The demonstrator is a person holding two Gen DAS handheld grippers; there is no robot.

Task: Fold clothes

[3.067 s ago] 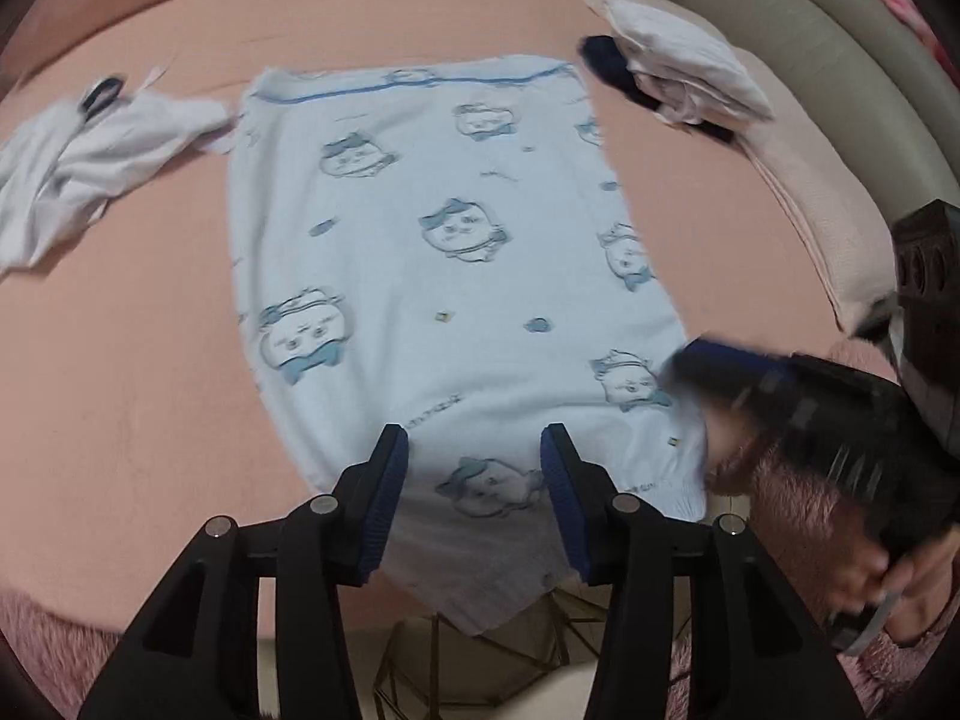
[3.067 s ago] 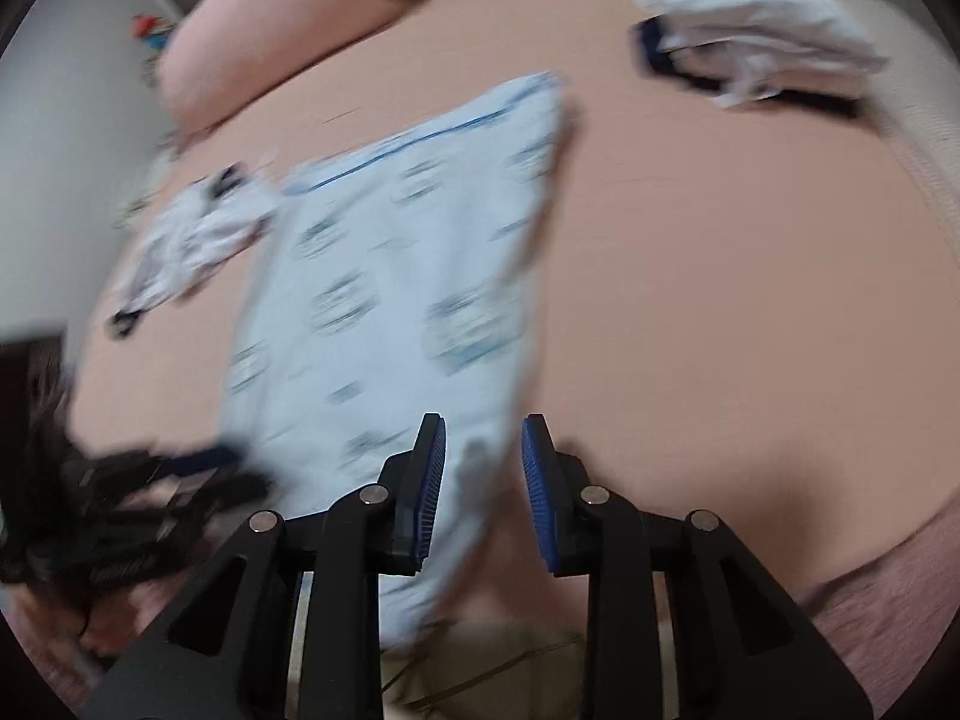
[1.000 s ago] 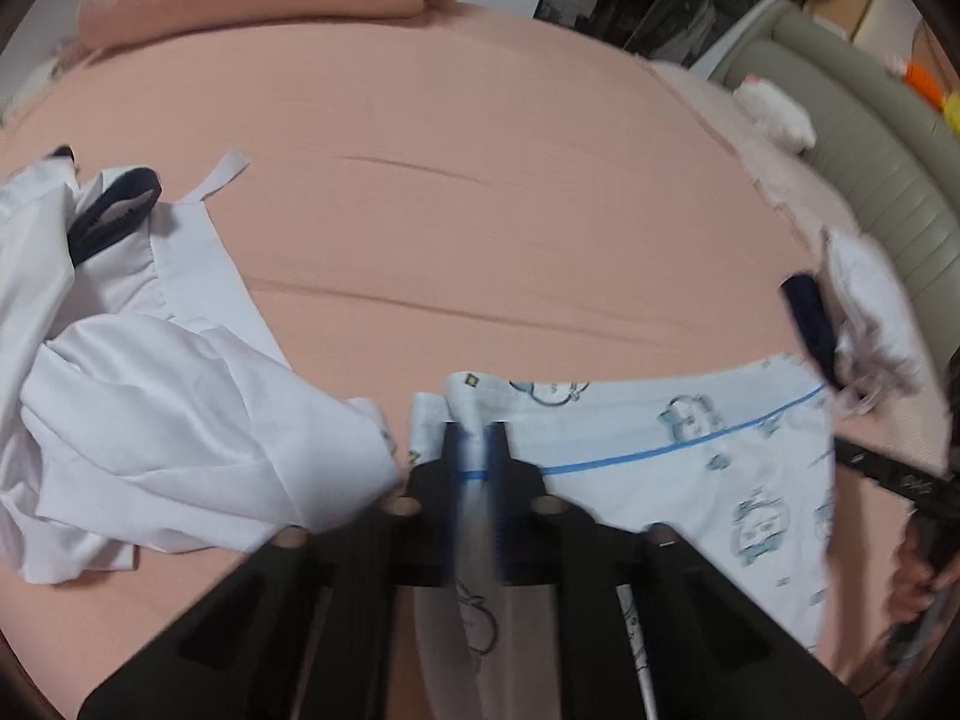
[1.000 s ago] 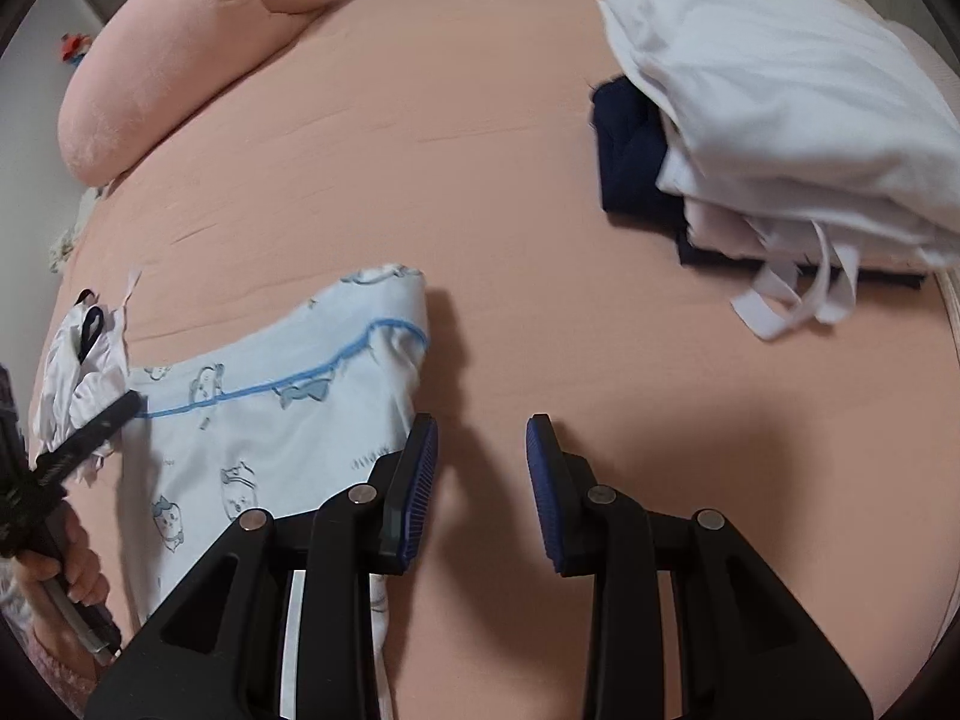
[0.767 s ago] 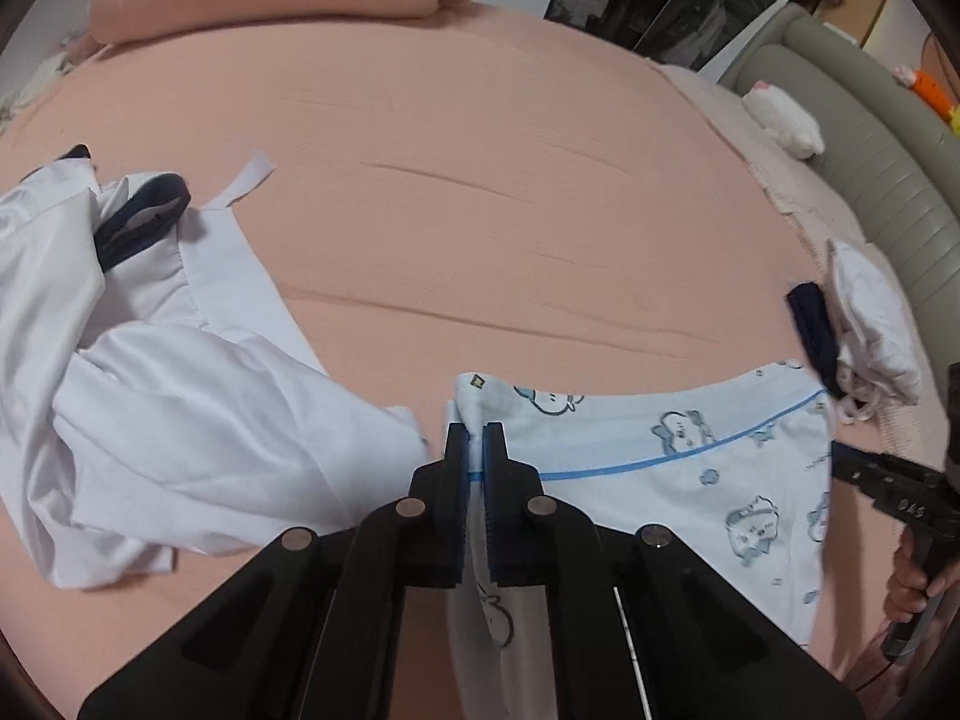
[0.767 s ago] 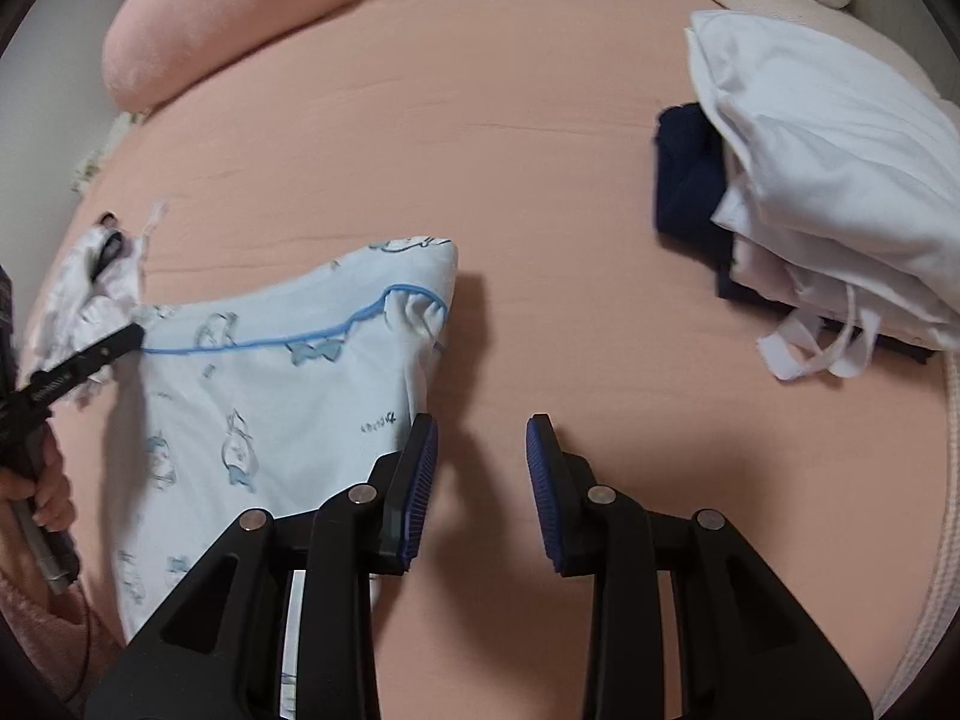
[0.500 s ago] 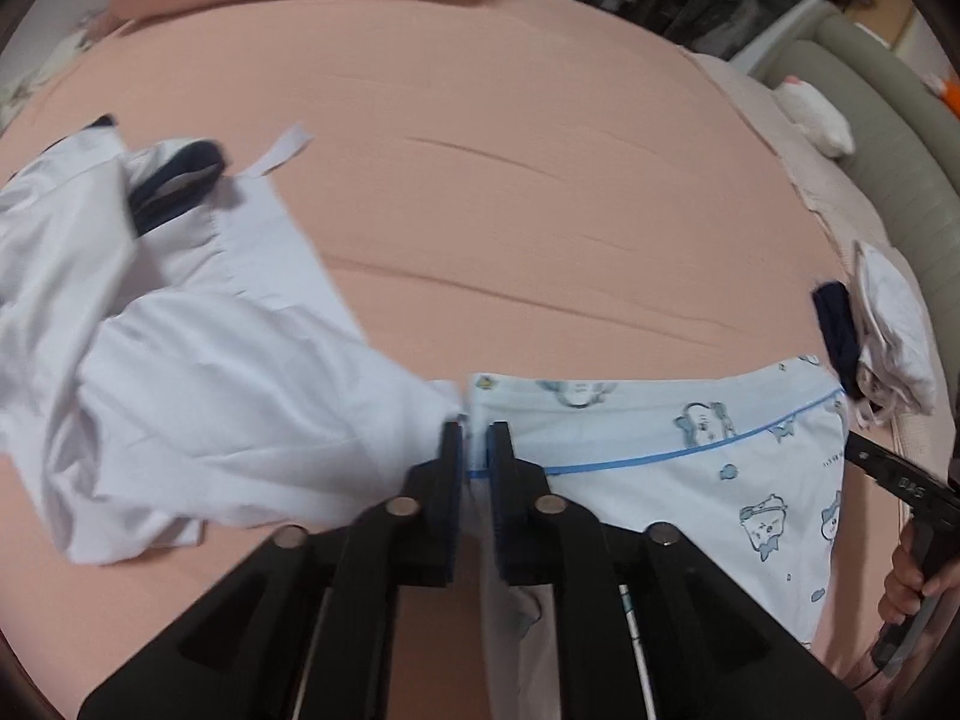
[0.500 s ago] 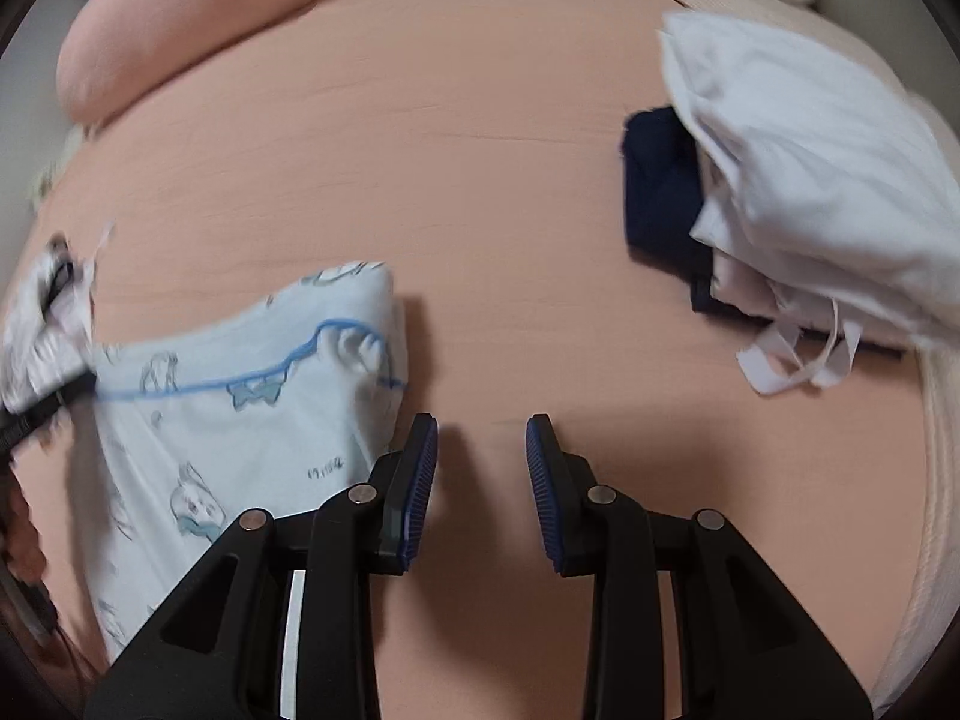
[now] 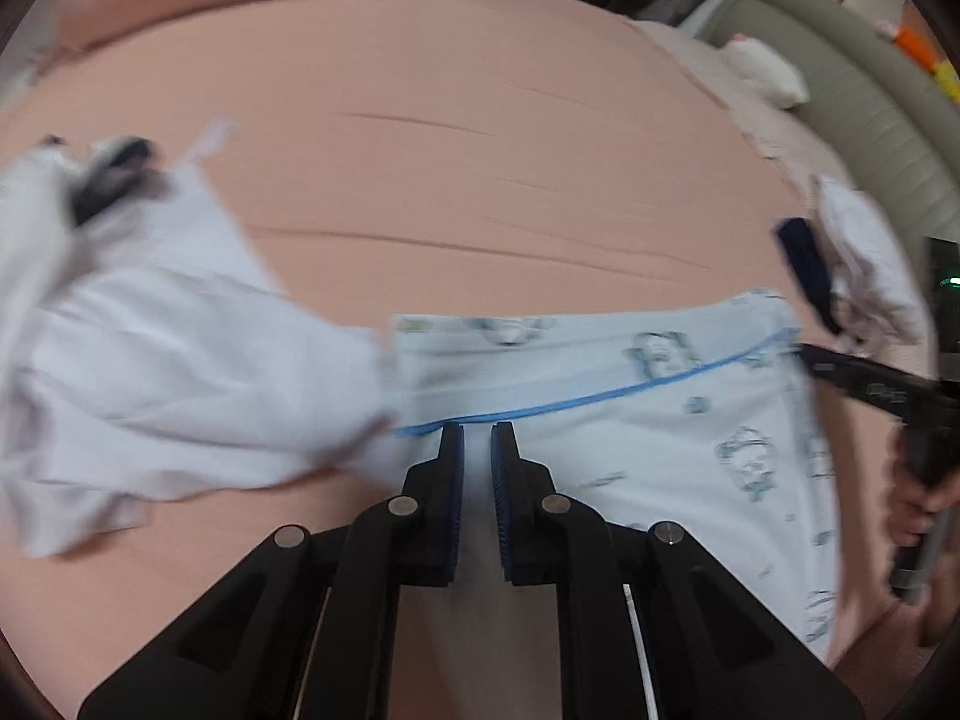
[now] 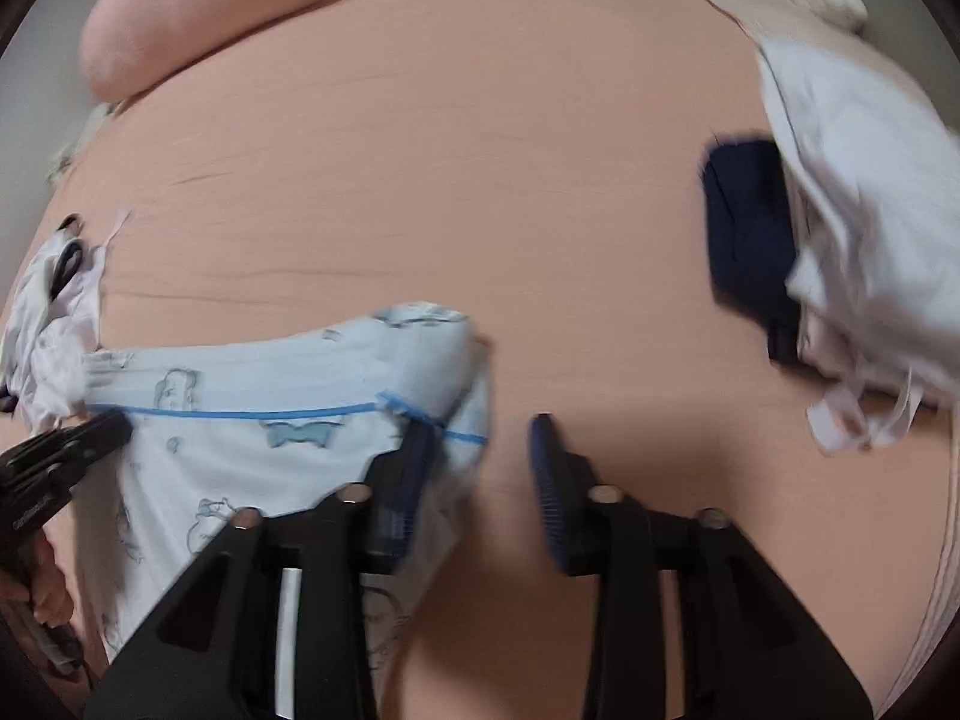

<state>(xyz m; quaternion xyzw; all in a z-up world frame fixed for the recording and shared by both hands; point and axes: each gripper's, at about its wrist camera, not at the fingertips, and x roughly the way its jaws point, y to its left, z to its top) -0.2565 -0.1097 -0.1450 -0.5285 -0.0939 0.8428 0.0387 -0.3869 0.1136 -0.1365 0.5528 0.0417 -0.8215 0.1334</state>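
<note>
The pale-blue printed garment (image 9: 630,420) lies flat on the pink bed (image 9: 480,180), its blue-piped far edge running left to right just ahead of both tongs; the left tongs (image 9: 477,450) sit over the left end of that edge, jaws a narrow gap apart with cloth showing between them, though I cannot tell if they pinch it. The right tongs (image 10: 480,450) stand wide open at the right corner, holding nothing; a crumpled white garment (image 9: 150,360) touches the left end, folded clothes (image 10: 840,228) lie well apart on the right; no writing is readable.
</note>
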